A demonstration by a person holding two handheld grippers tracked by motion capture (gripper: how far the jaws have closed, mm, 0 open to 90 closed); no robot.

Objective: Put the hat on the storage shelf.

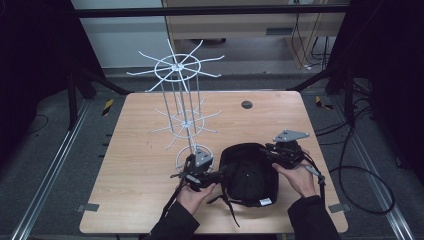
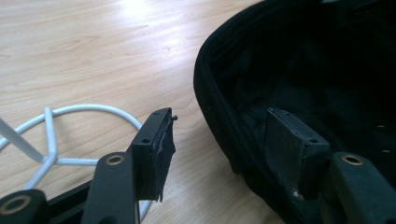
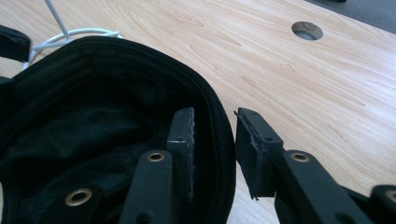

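A black cap [image 1: 250, 175] lies upside down on the wooden table [image 1: 140, 165], its hollow facing up. My left gripper [image 1: 220, 174] is at the cap's left edge. In the left gripper view the left gripper [image 2: 220, 120] is open astride the rim of the cap [image 2: 303, 70], one jaw inside and one outside over bare wood. My right gripper [image 1: 272, 155] is at the cap's right edge. In the right gripper view the right gripper [image 3: 215, 115] also straddles the rim of the cap [image 3: 93, 116], with a gap showing at the outer pad [image 3: 254, 149].
A tall white wire display stand [image 1: 182, 100] with hooked arms rises just behind the left gripper; its ring base [image 2: 70, 112] lies close to the left jaw. A round cable hole [image 1: 246, 104] sits at the table's far middle. The cap's straps trail toward the front edge.
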